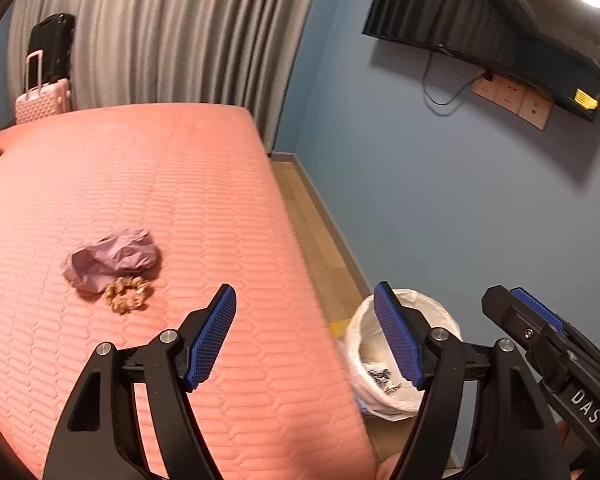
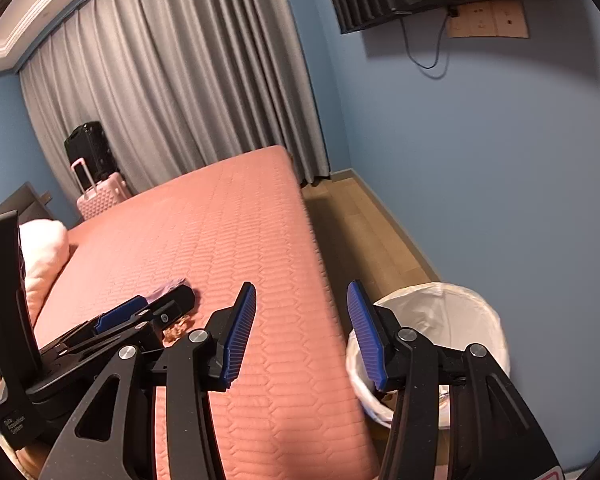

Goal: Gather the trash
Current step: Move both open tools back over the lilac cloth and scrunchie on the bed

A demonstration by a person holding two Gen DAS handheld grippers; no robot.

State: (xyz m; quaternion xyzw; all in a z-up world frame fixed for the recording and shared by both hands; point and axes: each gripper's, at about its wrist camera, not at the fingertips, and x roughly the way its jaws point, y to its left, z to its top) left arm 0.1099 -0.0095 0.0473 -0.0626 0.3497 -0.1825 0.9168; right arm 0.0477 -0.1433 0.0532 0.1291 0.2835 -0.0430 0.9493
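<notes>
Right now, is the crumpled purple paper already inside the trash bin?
No, the purple paper lies on the pink bed beside a brown scrunchie, while the lined bin stands on the floor.

A crumpled wrapper (image 1: 112, 262) is lying on the bed (image 1: 140, 184), touching a scrunchie (image 1: 126, 294) in front of it. A lined bin (image 1: 400, 352) is standing on the floor (image 1: 320, 240) right of the bed, suitcases (image 1: 44, 96) behind.

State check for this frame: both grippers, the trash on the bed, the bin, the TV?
left gripper: open, empty
right gripper: open, empty
purple wrapper: crumpled, lying on the bed
brown scrap: loose on the bed, touching the wrapper
trash bin: bag-lined, upright, some trash inside
TV: off
</notes>
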